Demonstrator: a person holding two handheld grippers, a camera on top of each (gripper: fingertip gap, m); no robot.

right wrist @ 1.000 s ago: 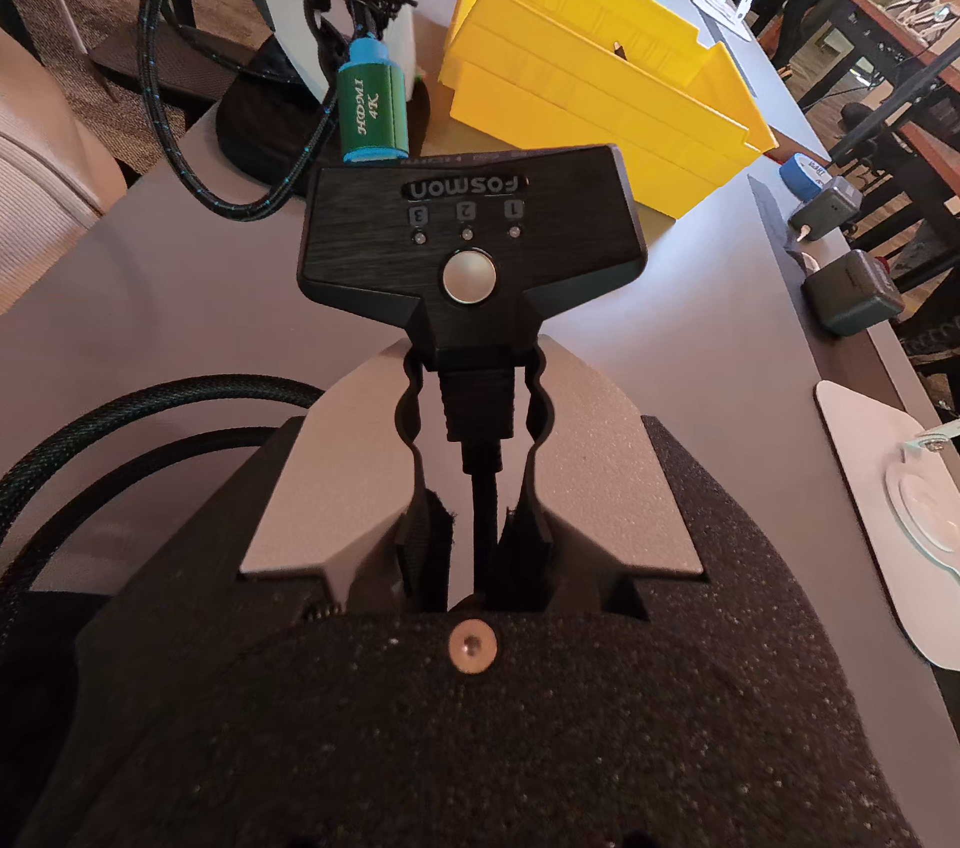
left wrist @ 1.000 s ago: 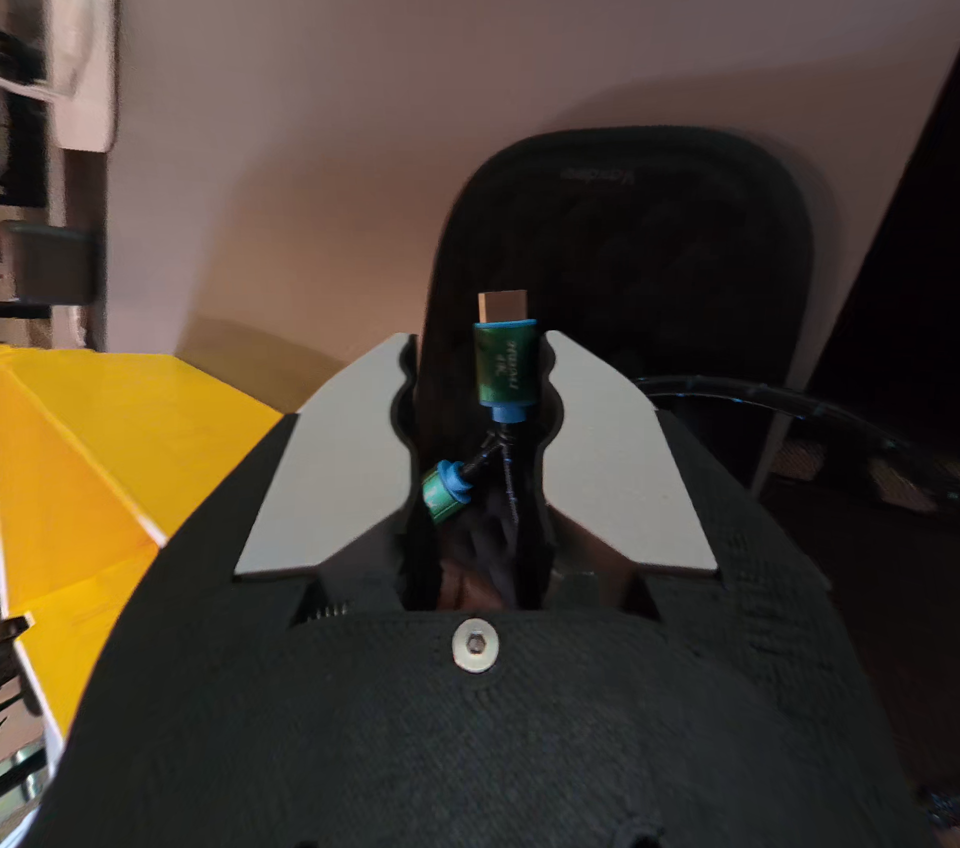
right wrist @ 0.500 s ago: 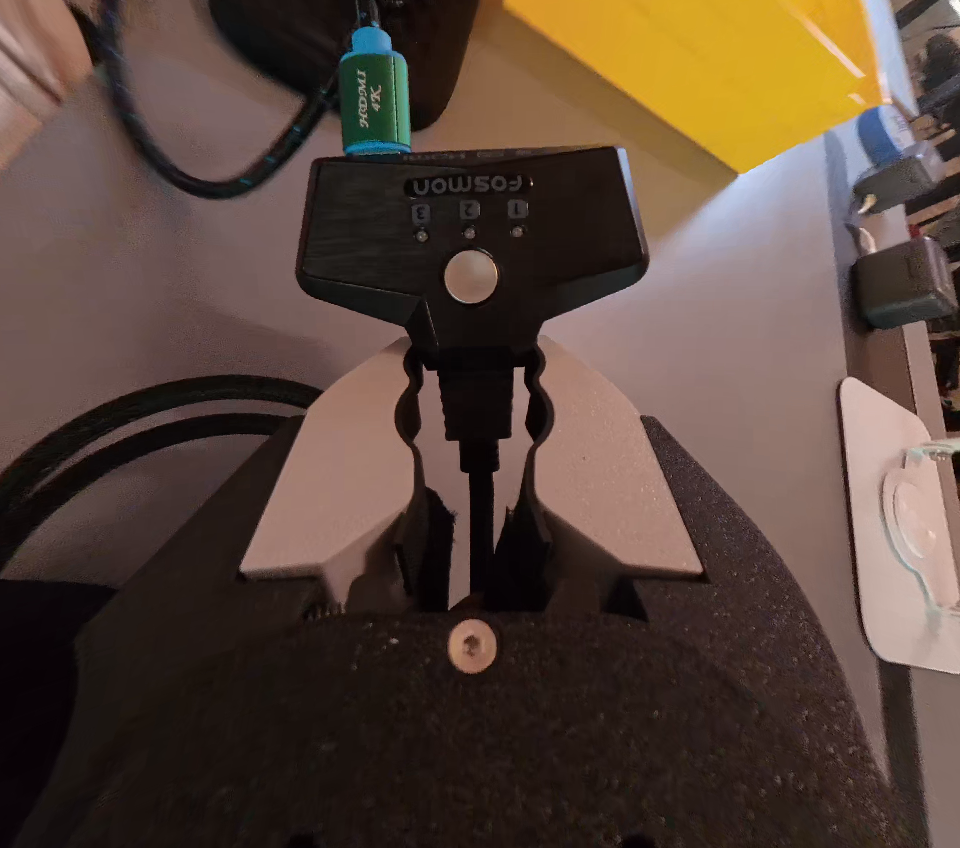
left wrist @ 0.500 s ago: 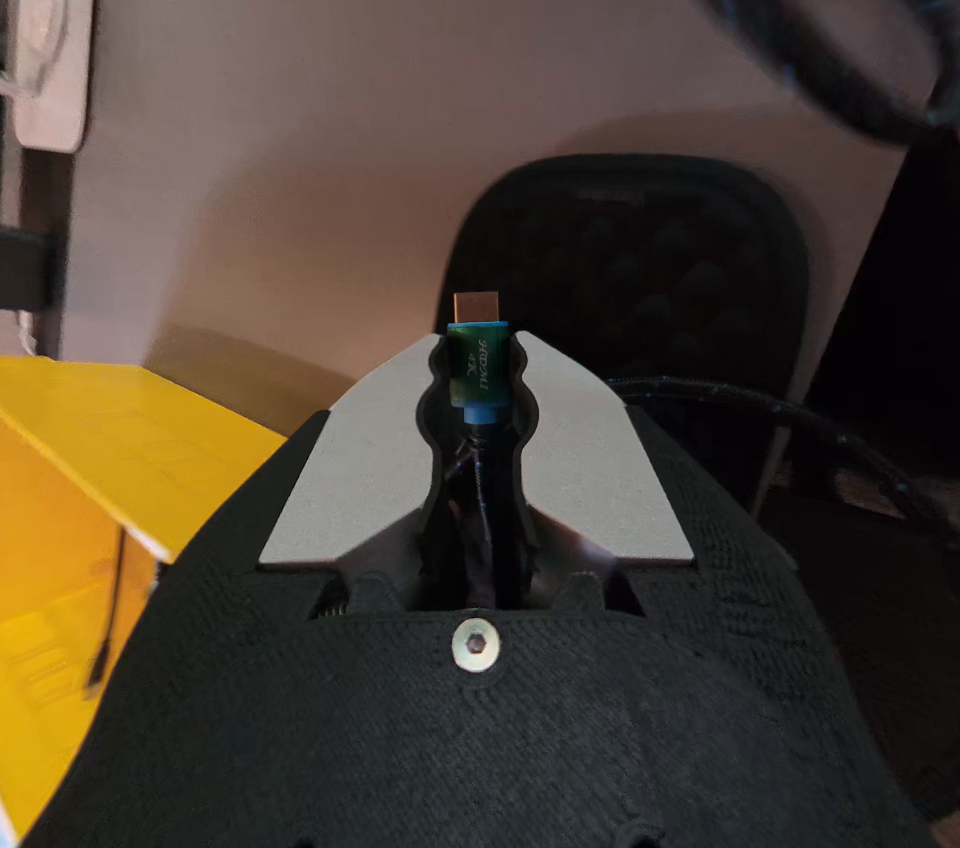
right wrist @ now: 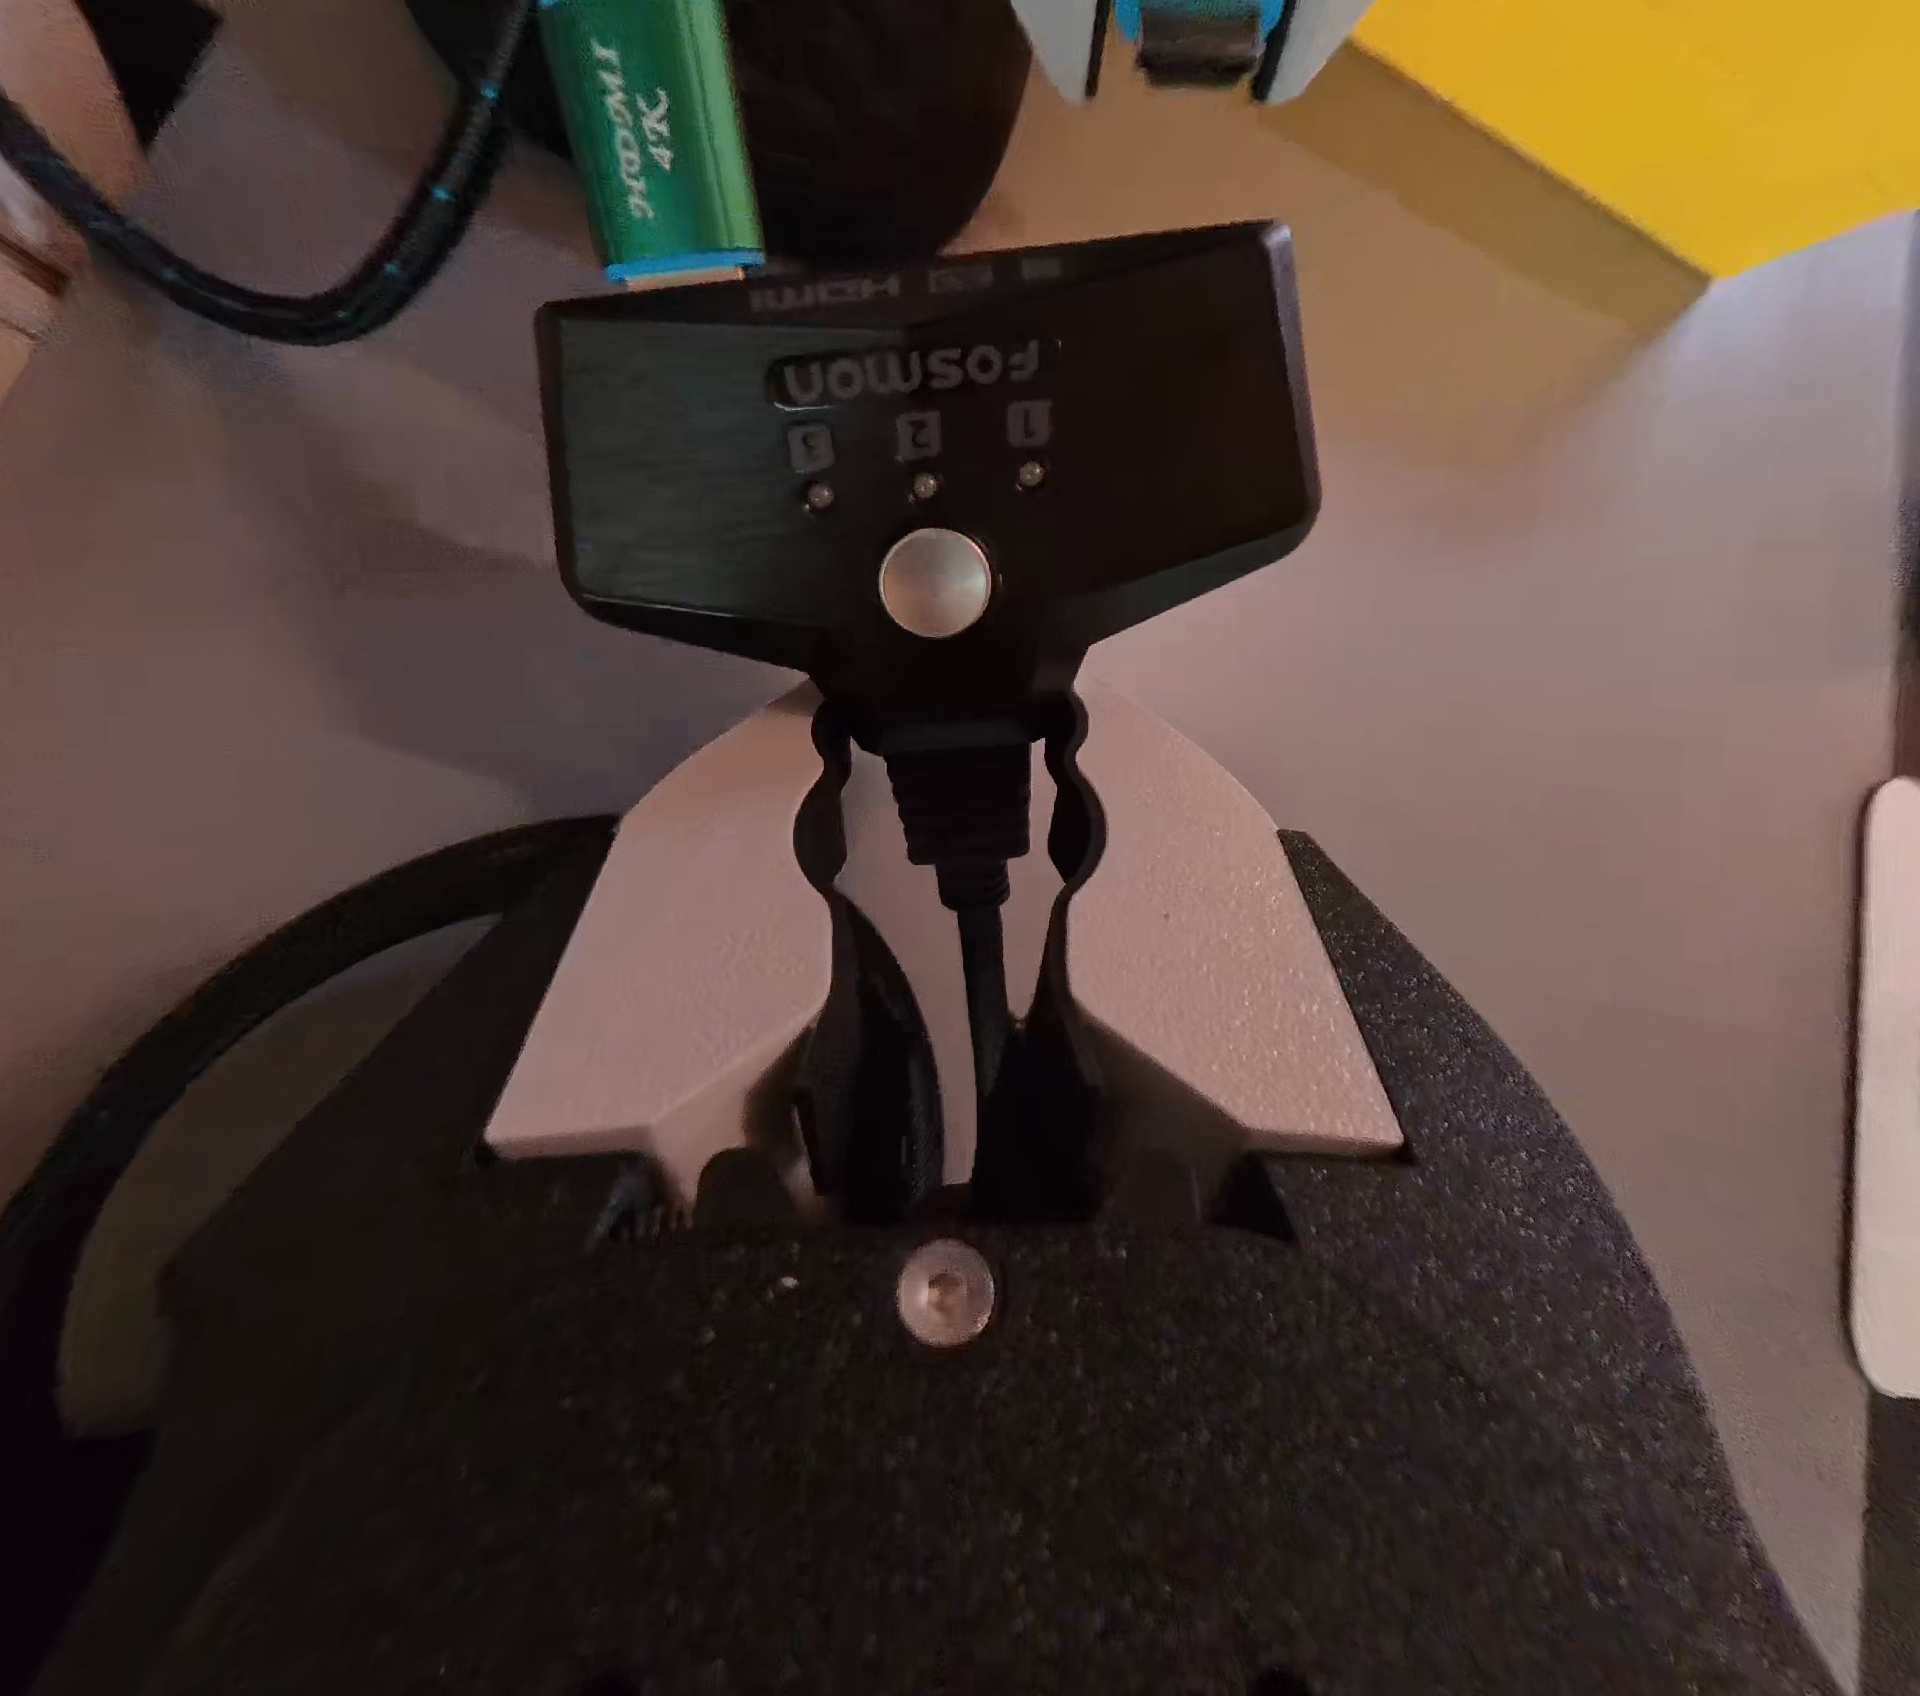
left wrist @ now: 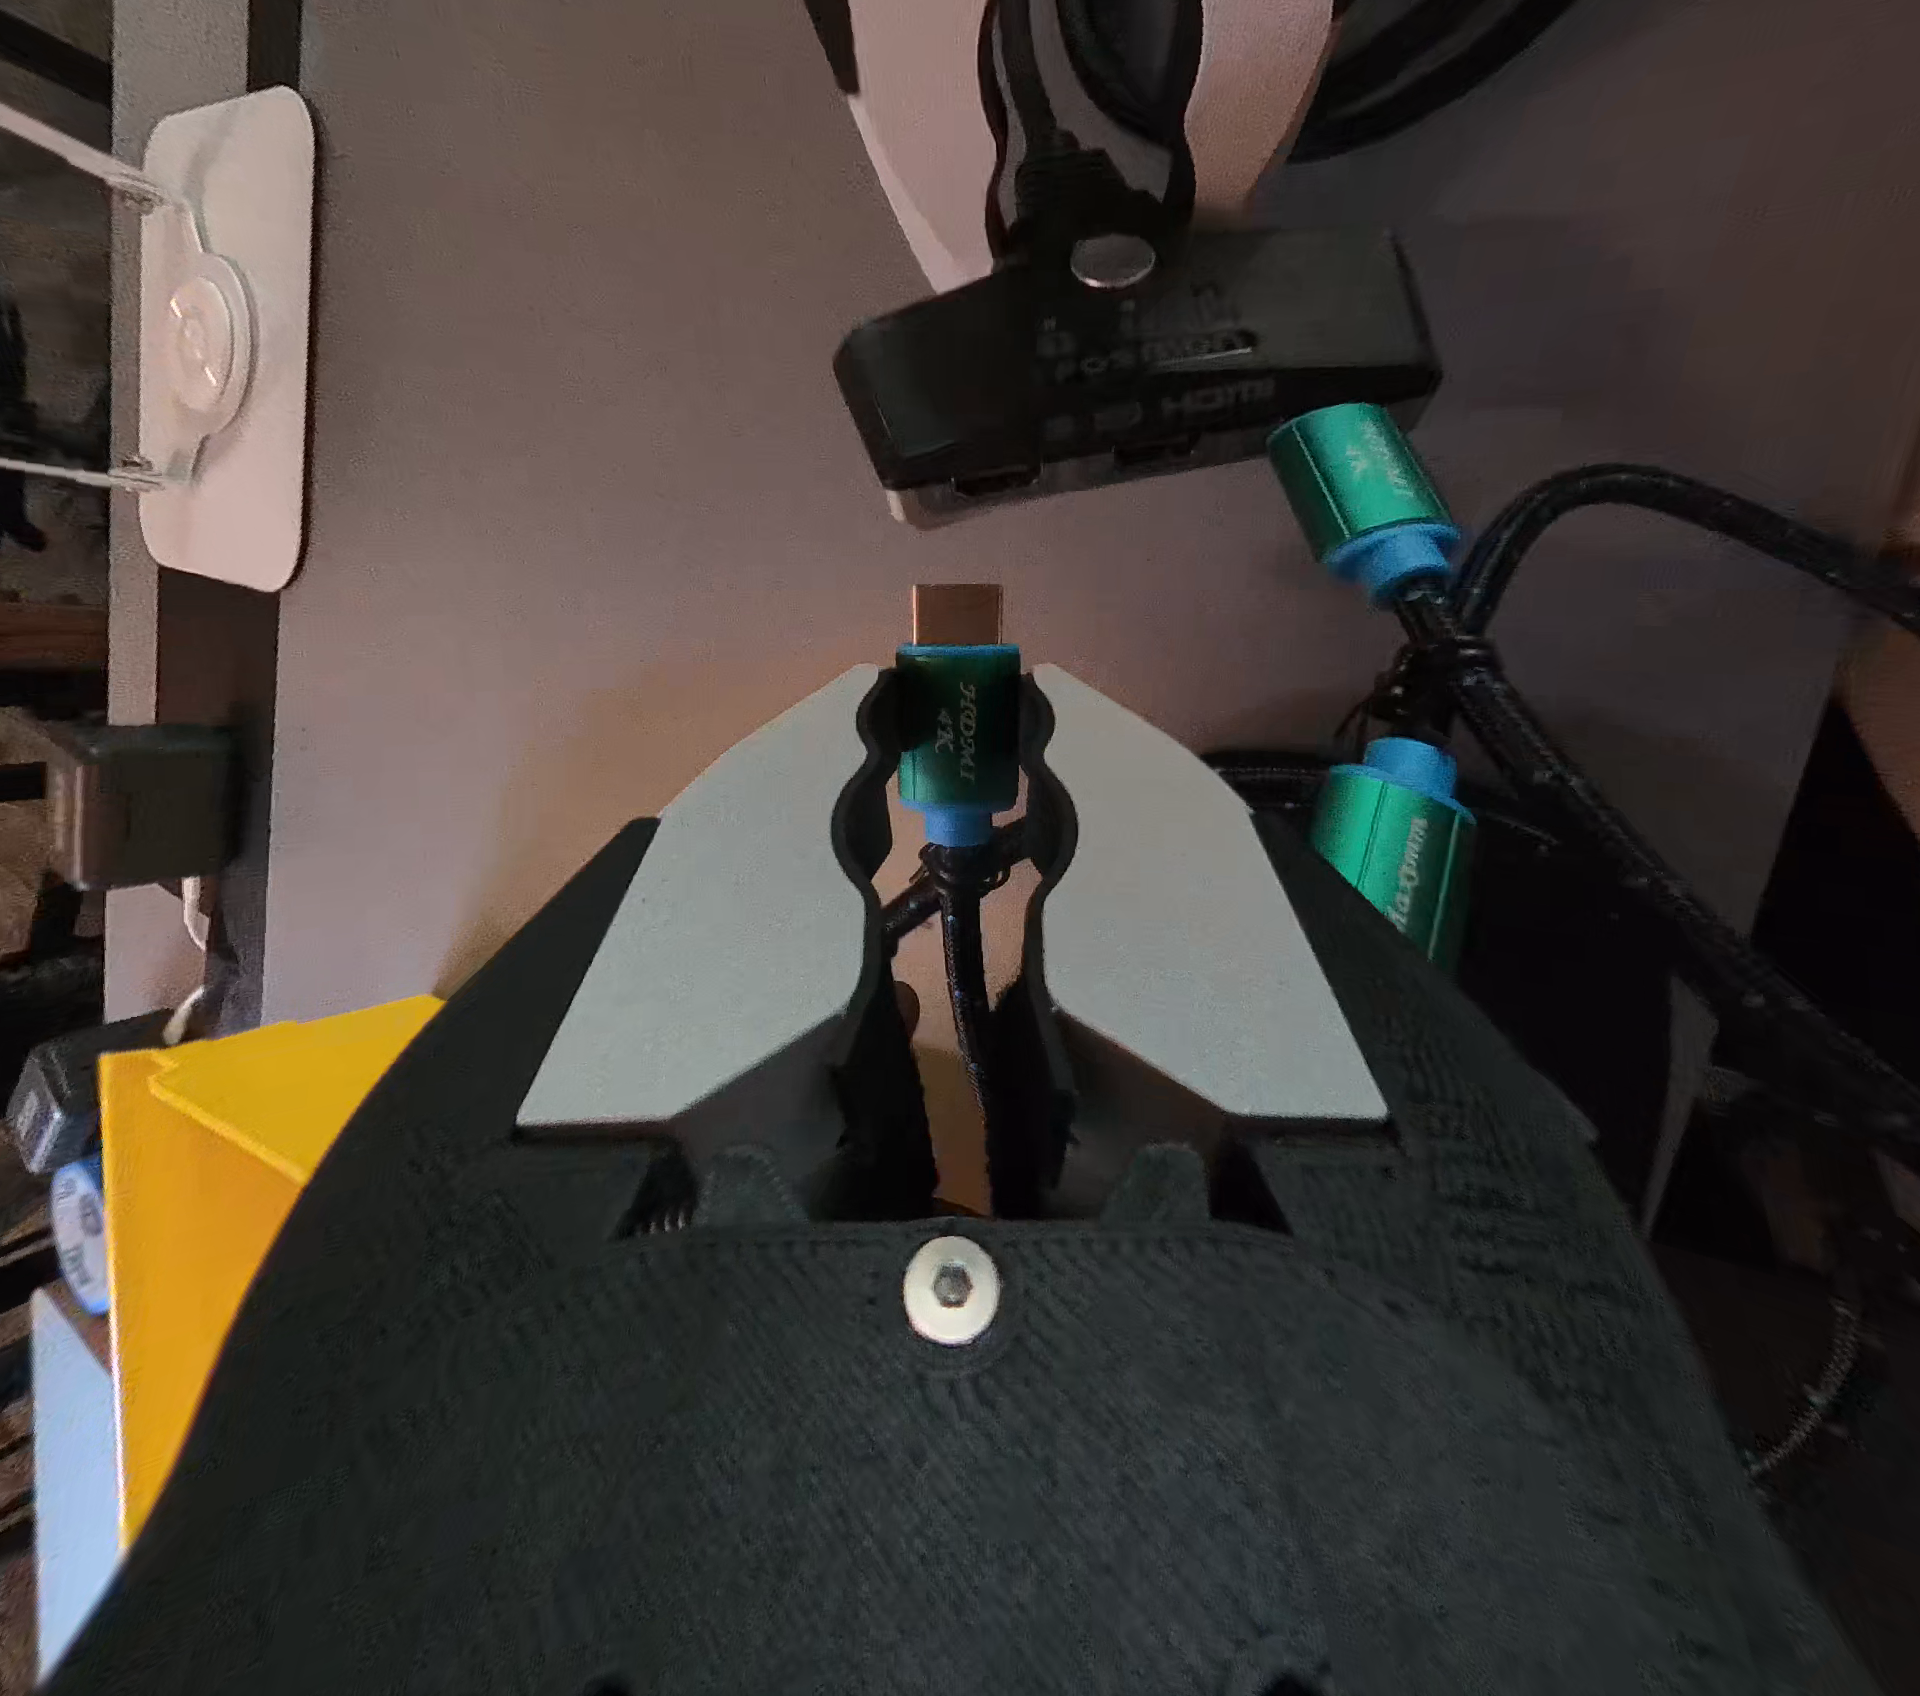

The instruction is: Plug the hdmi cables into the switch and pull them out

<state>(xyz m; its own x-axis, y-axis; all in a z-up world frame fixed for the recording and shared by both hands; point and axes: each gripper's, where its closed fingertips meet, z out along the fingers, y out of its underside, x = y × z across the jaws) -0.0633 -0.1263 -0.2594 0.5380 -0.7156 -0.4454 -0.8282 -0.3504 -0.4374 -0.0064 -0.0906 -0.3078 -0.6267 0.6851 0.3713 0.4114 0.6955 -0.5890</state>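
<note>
My left gripper [left wrist: 956, 701] is shut on a green HDMI plug [left wrist: 954, 753], its metal tip [left wrist: 958, 616] pointing forward. The black switch [left wrist: 1132, 368] hangs just ahead, a short gap from the tip, with an open port [left wrist: 997, 485] facing it. My right gripper [right wrist: 951, 716] is shut on the switch's cable neck [right wrist: 951, 789] and holds the switch [right wrist: 935, 441] above the table. A second green plug [right wrist: 655, 119] sits in the switch's outer port; it also shows in the left wrist view [left wrist: 1361, 493]. A third green plug [left wrist: 1392, 857] hangs loose beside my left gripper.
A yellow bin [right wrist: 1610, 15] stands close behind the left gripper, also in the left wrist view [left wrist: 208, 1158]. Braided black cables [left wrist: 1621, 815] loop around the plugs. A white pad [left wrist: 223, 337] lies on the grey table [right wrist: 1558, 607] near its edge, with dark boxes [left wrist: 145, 799] beyond.
My left gripper has closed on the green plug. The two grippers have come together, so the switch now sits just ahead of the plug tip. The right gripper keeps its hold.
</note>
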